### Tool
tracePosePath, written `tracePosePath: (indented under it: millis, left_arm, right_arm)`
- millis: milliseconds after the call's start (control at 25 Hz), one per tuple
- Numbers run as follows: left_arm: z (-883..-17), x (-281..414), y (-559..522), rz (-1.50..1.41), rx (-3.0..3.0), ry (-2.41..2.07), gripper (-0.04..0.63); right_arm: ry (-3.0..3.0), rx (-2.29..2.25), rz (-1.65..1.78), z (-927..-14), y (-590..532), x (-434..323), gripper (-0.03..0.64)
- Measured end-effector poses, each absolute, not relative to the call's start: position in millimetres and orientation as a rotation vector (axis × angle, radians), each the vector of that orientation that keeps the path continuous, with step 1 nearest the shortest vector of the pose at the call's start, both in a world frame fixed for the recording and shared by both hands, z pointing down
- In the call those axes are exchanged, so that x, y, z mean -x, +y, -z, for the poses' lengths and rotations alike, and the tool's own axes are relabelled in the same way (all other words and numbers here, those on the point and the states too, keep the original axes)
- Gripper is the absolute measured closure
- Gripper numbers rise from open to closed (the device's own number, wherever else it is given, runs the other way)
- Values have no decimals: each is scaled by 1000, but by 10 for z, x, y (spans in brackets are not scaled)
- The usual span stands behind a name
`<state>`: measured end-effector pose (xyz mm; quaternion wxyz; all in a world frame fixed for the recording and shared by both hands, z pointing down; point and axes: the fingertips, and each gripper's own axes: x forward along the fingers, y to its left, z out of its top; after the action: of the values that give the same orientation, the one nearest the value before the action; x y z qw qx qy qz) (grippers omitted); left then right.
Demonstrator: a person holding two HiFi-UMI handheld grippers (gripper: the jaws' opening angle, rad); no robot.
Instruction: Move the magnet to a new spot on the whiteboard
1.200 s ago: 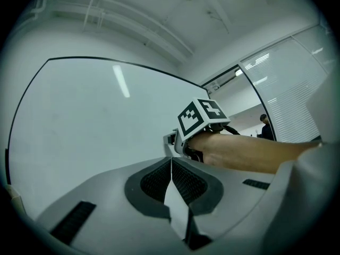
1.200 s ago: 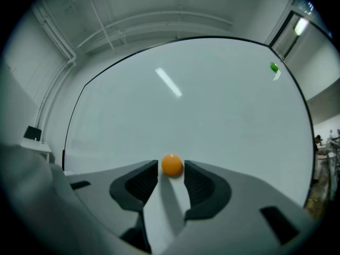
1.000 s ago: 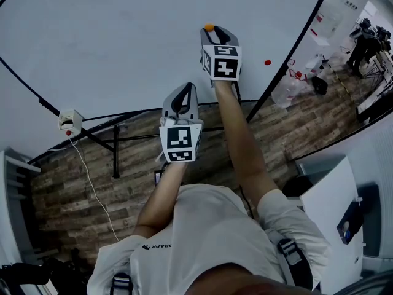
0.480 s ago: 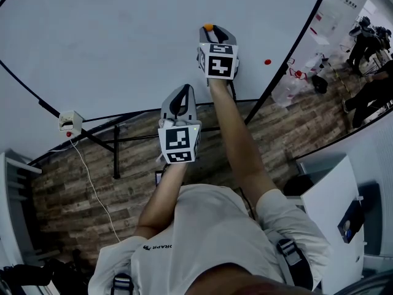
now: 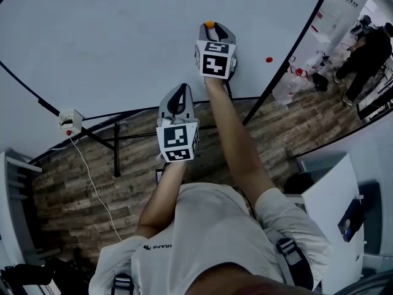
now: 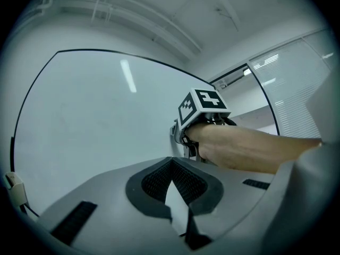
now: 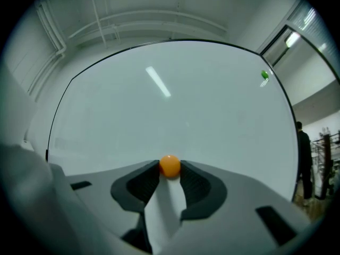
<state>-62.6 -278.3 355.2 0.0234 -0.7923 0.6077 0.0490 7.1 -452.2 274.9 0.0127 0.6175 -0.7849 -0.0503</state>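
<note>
Our right gripper (image 7: 170, 171) has just been closing its jaws, and they now pinch the orange magnet (image 7: 170, 165) at the very tips, one pad against each side of the ball. That magnet sits against the whiteboard (image 7: 159, 105), in the lower middle of the board as our right gripper view shows it. In the head view it peeks out just past the jaw tips, above the marker cube (image 5: 215, 59) on that gripper.

Our left gripper (image 6: 171, 162) hangs lower and nearer to us, beside the right forearm and apart from the board. Its jaws are pressed together at the tips, with nothing between them. Its own view looks across the board and catches the right hand (image 6: 223, 147) wrapped round the other gripper.

Farther out, a green magnet (image 7: 264, 75) clings near the board's upper right edge, well apart from the orange one. A red magnet (image 5: 269, 59) sits close to the dark frame on the right. A small white box (image 5: 70, 120) is fixed at the frame's lower left, and a thin cable (image 5: 92, 189) trails from it over the wooden floor (image 5: 307, 121). A person (image 5: 368, 45) stands in the far right background.
</note>
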Motion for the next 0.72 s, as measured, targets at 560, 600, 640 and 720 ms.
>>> tracePosePath:
  millis: [560,600,640,720]
  left_arm:
    - [-3567,613,-2799,-154,2456,1875,592]
    - [-3570,613,-2799,-153,2456,1876,592]
    - [-3570,614,-2799,-153,2456,1876,592]
    - [-3558,618,-2801,-154,2456,1875,592]
  right_arm:
    - [-2481,-1906,147,-2765,-4516,-73,488]
    - [-2484,-1906,153,-2760,-4513,-73,488]
    - [-2489,-1905,154,-2753,-4509,-70,488]
    - [-2498,-1900,155,-2736,-4489,-63,488]
